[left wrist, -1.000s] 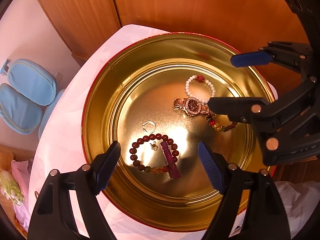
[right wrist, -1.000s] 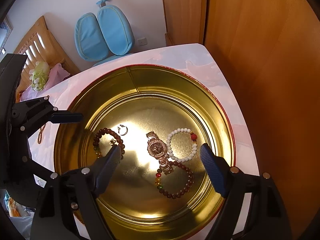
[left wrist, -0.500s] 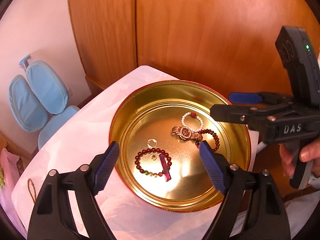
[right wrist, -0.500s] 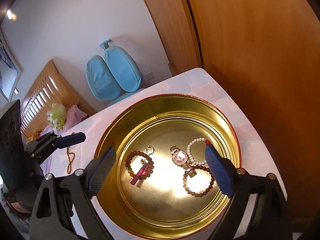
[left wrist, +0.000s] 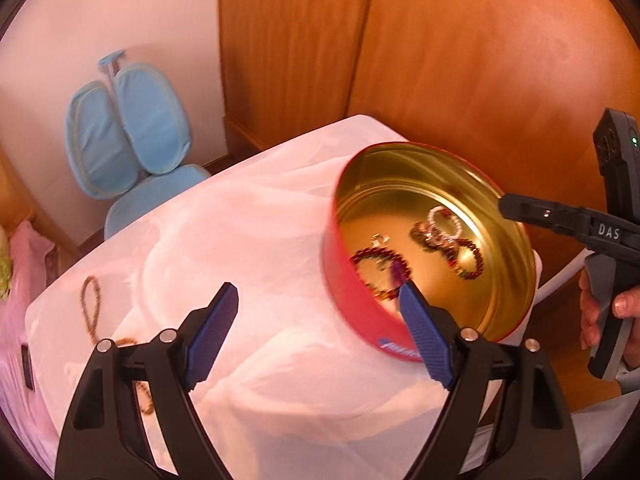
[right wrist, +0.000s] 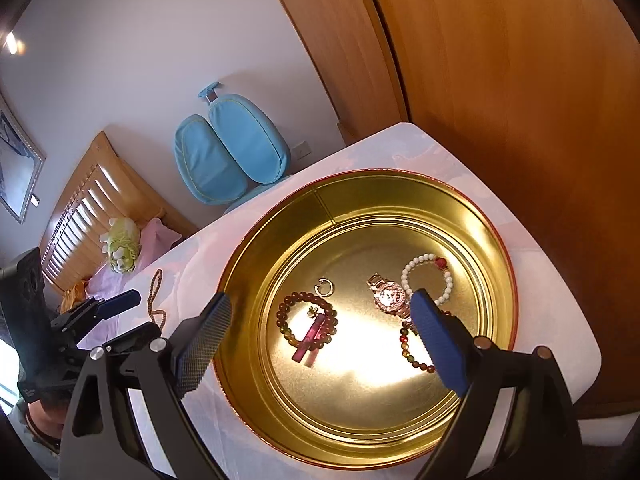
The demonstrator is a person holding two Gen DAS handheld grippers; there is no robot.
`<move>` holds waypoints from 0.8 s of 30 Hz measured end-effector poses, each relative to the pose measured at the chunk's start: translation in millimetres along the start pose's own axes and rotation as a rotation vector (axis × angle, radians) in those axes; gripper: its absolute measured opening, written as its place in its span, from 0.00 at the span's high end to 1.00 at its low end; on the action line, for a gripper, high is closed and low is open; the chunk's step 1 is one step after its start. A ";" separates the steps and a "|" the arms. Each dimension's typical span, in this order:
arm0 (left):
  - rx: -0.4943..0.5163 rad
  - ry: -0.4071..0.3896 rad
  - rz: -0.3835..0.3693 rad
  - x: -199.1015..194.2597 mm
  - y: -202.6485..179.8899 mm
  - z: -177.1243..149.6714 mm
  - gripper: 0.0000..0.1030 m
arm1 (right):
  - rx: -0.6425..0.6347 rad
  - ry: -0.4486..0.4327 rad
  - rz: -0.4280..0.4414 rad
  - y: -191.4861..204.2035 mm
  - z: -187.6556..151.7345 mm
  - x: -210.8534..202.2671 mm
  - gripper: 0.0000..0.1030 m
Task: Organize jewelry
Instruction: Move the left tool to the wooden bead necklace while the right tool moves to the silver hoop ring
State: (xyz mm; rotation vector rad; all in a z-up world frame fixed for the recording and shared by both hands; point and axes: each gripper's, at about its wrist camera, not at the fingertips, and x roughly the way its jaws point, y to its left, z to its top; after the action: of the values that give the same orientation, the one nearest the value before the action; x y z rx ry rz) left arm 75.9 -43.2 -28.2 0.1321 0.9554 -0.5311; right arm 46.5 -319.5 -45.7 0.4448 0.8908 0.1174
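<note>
A round gold tin (right wrist: 304,216) with a red outer wall (left wrist: 352,312) stands on the white-covered table. In it lie a dark red bead bracelet (right wrist: 306,322) with a purple bar, a small ring (right wrist: 325,287), a watch (right wrist: 390,295), a white bead bracelet (right wrist: 427,278) and a second red bead bracelet (right wrist: 416,346). A brown bead necklace (left wrist: 91,308) lies on the cloth at the left. My left gripper (left wrist: 320,324) is open and empty, above the cloth left of the tin. My right gripper (right wrist: 320,344) is open and empty, above the tin.
A wooden wardrobe (left wrist: 460,60) stands right behind the table. A blue chair (left wrist: 132,136) stands beyond the table's far left edge. A bed with pink bedding (right wrist: 120,256) lies further left. The white cloth (left wrist: 256,240) covers the table.
Both grippers have risen and drawn back from the tin. The left one has also swung left, so the cloth and necklace now show. The jewelry has not moved.
</note>
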 end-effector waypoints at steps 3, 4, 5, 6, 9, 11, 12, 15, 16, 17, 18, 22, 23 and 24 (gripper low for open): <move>-0.035 -0.008 0.003 -8.5 24.6 -15.5 0.21 | -0.013 -0.011 0.008 19.2 -9.1 2.9 0.11; -0.041 -0.020 -0.001 -12.6 33.3 -21.0 0.21 | -0.019 -0.025 0.017 27.8 -13.4 2.8 0.11; -0.042 -0.037 -0.009 -17.1 41.7 -26.9 0.21 | -0.025 -0.040 0.024 35.8 -18.0 2.9 0.11; -0.038 -0.053 -0.019 -20.7 49.2 -33.6 0.21 | -0.026 -0.050 0.026 42.9 -22.2 3.7 0.11; -0.008 -0.075 -0.058 -24.2 72.1 -54.4 0.21 | -0.018 -0.049 0.022 67.2 -41.3 6.3 0.11; -0.005 -0.059 -0.080 -24.2 87.9 -68.1 0.21 | -0.017 -0.033 0.018 82.1 -55.0 7.5 0.11; -0.011 -0.051 -0.083 -24.7 94.3 -73.4 0.21 | -0.023 -0.027 0.015 90.9 -64.6 7.4 0.11; -0.060 -0.015 -0.085 -30.7 115.2 -92.1 0.21 | -0.066 0.010 0.020 115.5 -87.0 5.8 0.11; -0.079 -0.009 -0.079 -34.8 120.9 -98.1 0.21 | -0.097 0.034 0.034 124.7 -94.5 6.2 0.11; -0.095 -0.008 -0.072 -40.2 125.5 -104.3 0.21 | -0.137 0.053 0.051 134.3 -101.7 6.0 0.11; -0.106 -0.012 -0.065 -45.7 129.8 -111.7 0.21 | -0.172 0.063 0.067 142.8 -107.7 5.7 0.11; -0.118 0.003 -0.028 -67.4 131.8 -138.0 0.21 | -0.309 0.114 0.157 179.3 -141.7 6.5 0.11; -0.115 0.018 -0.024 -71.9 130.2 -143.8 0.21 | -0.333 0.131 0.179 186.3 -151.7 6.6 0.11; -0.115 0.031 -0.033 -76.5 130.3 -150.5 0.21 | -0.350 0.143 0.186 191.8 -161.3 7.0 0.11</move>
State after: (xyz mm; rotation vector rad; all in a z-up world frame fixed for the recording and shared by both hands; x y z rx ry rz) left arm -7.5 148.6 -69.7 0.0214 1.0176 -0.5038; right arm -57.7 -91.8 -57.6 0.1926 0.9455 0.4732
